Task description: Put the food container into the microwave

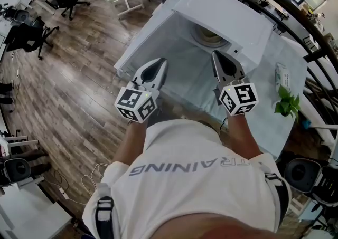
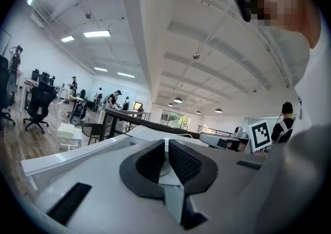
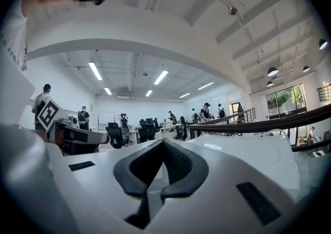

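Microwave [image 1: 227, 16], white, boxy, door open. Round pale food container [image 1: 210, 36] inside, head view only. Left gripper [image 1: 160, 65] & right gripper [image 1: 218, 56] just in front of microwave: ribbed black pads [image 2: 182, 163] pressed together, nothing between.

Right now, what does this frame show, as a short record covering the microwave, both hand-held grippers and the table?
microwave: white, on the table, door swung open
inside: round pale item; container or turntable, cannot tell
left hand-held gripper: jaws together, empty, before the opening
right hand-held gripper: jaws together, empty
table: pale cloth; green plant and packet at its right end
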Motion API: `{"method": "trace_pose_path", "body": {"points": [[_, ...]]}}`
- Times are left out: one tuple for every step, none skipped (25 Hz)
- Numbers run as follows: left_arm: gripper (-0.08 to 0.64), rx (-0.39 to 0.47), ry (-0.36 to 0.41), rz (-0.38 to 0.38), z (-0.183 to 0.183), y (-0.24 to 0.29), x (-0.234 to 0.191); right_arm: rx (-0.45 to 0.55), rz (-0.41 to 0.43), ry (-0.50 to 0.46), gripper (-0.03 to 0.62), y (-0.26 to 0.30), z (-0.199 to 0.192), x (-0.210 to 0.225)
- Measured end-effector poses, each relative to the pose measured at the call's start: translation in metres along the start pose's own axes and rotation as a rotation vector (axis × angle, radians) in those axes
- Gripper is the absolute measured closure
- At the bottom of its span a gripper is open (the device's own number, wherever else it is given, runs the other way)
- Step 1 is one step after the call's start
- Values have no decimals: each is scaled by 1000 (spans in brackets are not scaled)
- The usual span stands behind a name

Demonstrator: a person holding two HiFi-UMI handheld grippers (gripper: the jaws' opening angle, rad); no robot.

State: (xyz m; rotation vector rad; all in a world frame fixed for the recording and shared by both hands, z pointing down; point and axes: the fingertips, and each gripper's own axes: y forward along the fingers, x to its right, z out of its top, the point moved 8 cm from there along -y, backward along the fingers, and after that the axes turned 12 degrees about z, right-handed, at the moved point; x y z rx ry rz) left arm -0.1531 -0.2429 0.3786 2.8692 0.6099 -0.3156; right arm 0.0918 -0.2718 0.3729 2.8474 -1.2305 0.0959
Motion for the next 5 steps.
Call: {"method": "trace_pose_path", "body": {"points": [[511,-1,-1,-2,1,-1,-1,-2,-1,-1,569,1,1,-1],[511,-2,-1,-4,2,-1,-2,-4,-2,0,569,2,2,-2],[511,-3,-2,-5,4,-1,-2,-6,-4,1,569,3,2,-3],[511,-4,-2,-8,5,-2,-3,-8,-5,2,569,4,3,-3],[511,-5,-3,-10,6,-2,-4,-10,-6,3,569,5,3,-4]]}}
